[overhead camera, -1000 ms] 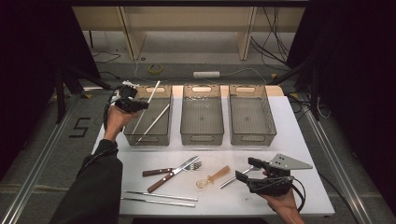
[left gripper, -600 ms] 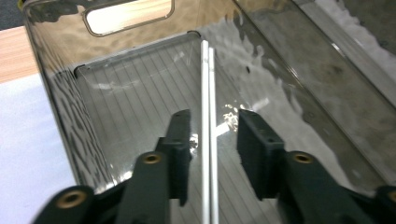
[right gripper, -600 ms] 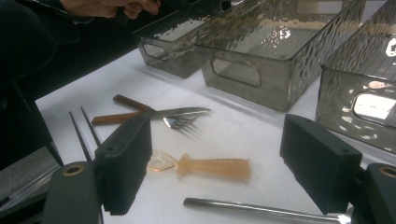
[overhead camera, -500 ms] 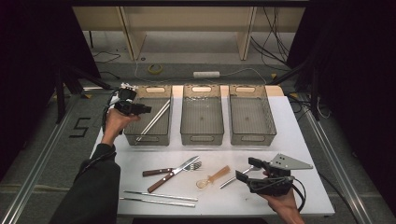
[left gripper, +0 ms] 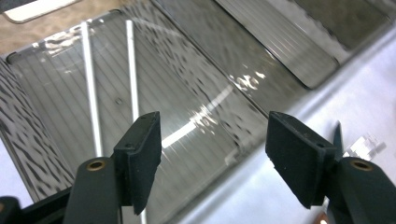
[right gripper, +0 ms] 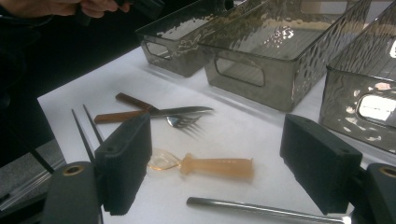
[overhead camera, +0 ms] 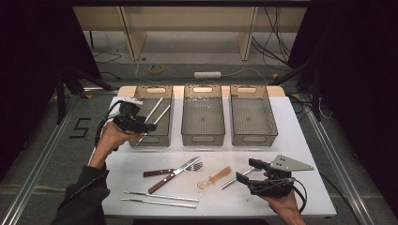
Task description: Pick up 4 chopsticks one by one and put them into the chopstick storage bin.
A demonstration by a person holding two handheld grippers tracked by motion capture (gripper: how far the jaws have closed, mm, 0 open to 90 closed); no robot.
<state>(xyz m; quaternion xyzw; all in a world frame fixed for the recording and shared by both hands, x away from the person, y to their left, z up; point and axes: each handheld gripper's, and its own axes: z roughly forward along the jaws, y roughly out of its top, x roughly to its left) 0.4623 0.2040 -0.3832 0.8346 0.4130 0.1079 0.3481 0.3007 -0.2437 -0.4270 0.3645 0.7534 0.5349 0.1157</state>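
Two thin silver sticks (overhead camera: 156,112) lie side by side in the left bin (overhead camera: 151,136), slanting along its ribbed floor. The left gripper (overhead camera: 149,126) hangs just over the near left edge of that bin, and its fingers (left gripper: 140,158) have just been opening; they now stand wide apart with nothing between them. In the left gripper view the two sticks lie below and beyond the left finger, not touching it. The middle bin (overhead camera: 202,135) and the right bin (overhead camera: 251,136) stand next to the first one in a row on the white worktop (overhead camera: 300,140). Nearer the person lie two more silver sticks (overhead camera: 159,199), a knife (overhead camera: 173,174) crossed with a fork (overhead camera: 180,168), and a small orange spoon (overhead camera: 215,178). The right gripper (overhead camera: 251,169) rests low over the worktop near a silver handle (overhead camera: 232,179). Its fingers (right gripper: 123,163) are wide open and hold nothing; the orange spoon lies in front of them.
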